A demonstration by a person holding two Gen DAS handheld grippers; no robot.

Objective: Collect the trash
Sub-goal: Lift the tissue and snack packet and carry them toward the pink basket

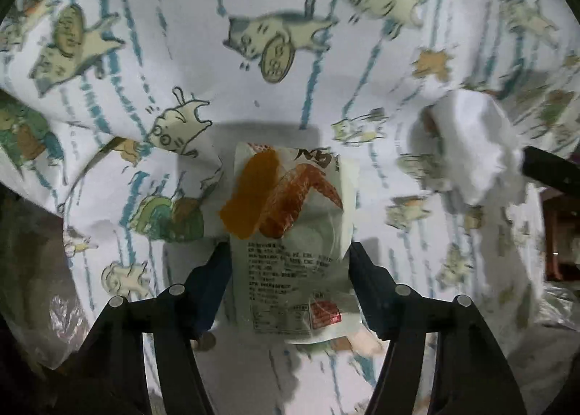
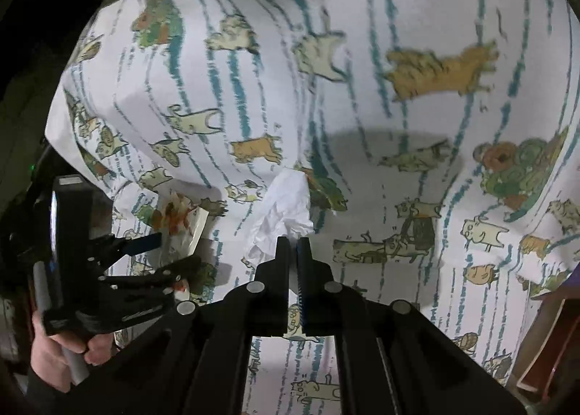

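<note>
Careful: your left gripper [image 1: 290, 262] stands wide apart around the snack wrapper [image 1: 290, 233] at the lower centre of the left view, and whether either finger touches it can't be told. Close crookedly and the slick film could skid away, or you might pinch the cat-print sheet [image 1: 174, 9] beneath. Your right gripper [image 2: 293, 246] is clamped together on the crumpled tissue [image 2: 286, 204] at mid-frame; held by one edge, it could tear or slip free.
</note>
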